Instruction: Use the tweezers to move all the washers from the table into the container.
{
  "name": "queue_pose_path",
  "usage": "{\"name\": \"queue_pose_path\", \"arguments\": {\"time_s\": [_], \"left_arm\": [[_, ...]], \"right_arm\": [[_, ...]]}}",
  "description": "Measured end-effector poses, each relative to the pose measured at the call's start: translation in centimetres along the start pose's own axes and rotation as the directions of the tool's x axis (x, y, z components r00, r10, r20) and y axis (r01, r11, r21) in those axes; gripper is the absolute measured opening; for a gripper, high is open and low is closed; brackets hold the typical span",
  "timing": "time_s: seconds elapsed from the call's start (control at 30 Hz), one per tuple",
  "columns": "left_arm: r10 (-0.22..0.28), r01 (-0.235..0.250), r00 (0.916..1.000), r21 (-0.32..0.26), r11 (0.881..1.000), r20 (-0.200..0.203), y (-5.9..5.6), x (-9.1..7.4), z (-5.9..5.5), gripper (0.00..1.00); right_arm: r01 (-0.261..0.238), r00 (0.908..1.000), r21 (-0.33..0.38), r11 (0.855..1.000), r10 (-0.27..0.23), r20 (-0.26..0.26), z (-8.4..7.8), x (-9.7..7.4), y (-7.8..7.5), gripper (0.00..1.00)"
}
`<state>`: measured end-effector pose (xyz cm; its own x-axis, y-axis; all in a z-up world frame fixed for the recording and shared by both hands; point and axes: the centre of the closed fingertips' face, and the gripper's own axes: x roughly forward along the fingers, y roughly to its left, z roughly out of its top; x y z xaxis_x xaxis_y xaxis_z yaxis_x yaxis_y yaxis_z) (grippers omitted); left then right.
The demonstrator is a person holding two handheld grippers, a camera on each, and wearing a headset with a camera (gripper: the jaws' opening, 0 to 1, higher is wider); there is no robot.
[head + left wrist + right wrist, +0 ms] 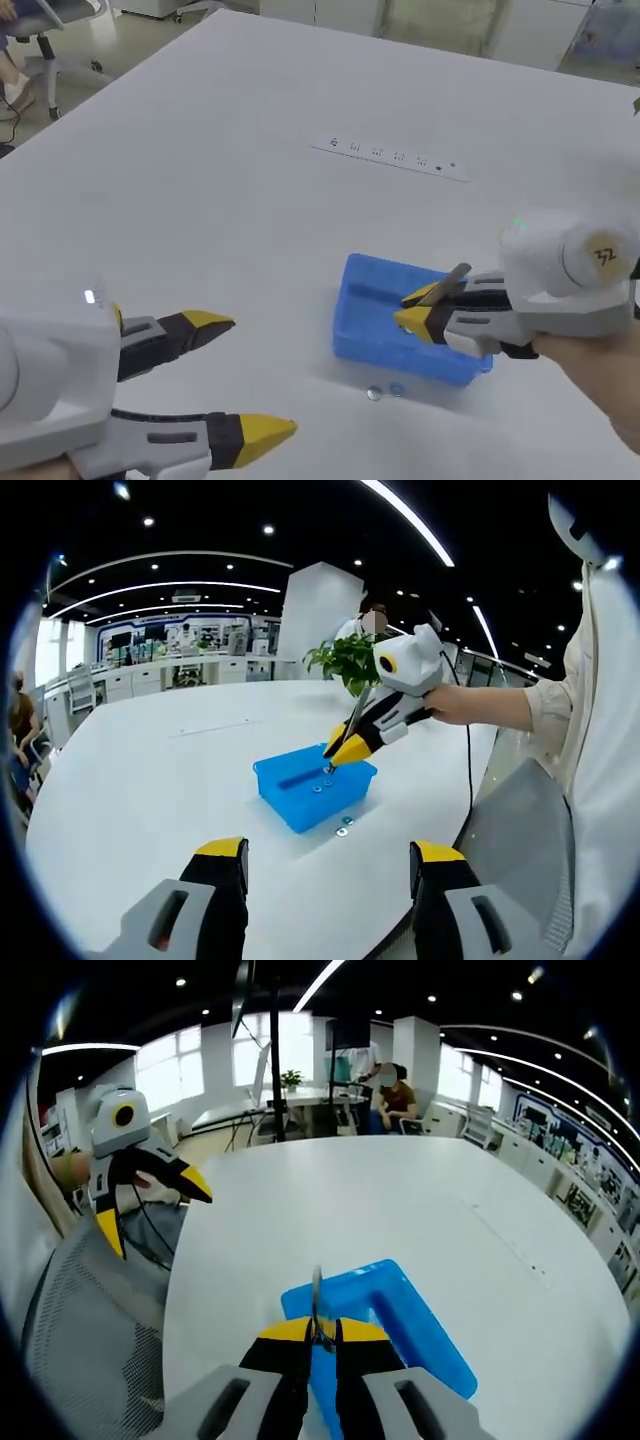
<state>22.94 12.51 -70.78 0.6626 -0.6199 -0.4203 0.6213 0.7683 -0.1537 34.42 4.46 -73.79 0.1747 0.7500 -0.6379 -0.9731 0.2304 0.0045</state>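
A blue container (365, 345) sits on the white table, also seen as the container (290, 798) and the container (420, 1325). My right gripper (418, 308) hovers over it, shut on slim metal tweezers (456, 276) that point down into it. The tweezers (356, 718) tip reaches just above the container floor, where a few small washers (316, 788) lie. Whether the tip holds a washer I cannot tell. Two washers (384, 392) lie on the table right beside the container's near wall. My left gripper (240, 375) is open and holds nothing, well left of the container.
A white power strip (390, 158) lies flat farther back on the table (200, 200). Office chairs stand past the far left corner. A person's sleeve and a mesh chair back sit close on the right of the left gripper view.
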Motion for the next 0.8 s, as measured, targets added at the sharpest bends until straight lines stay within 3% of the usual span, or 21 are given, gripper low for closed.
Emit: {"name": "queue_pose_path", "arguments": {"time_s": [0.17,0.5,0.8], "left_arm": [[0.004,-0.004,1.0,-0.002,1.0,0.0,0.1,-0.1,0.0,0.65],[0.014,-0.014,0.9999,-0.007,1.0,-0.004,0.4,-0.3,-0.2,0.65],[0.018,-0.018,0.9998,-0.01,1.0,-0.008,0.6,-0.3,-0.3,0.65]], "right_arm": [[-0.007,0.9999,0.046,0.999,0.006,0.01,0.2,1.2,-0.9,0.04],[0.003,0.9987,0.095,0.995,0.001,-0.052,-2.2,3.8,-2.3,0.04],[0.0,0.9955,0.074,0.997,0.007,-0.094,-3.2,5.3,-2.4,0.05]]}}
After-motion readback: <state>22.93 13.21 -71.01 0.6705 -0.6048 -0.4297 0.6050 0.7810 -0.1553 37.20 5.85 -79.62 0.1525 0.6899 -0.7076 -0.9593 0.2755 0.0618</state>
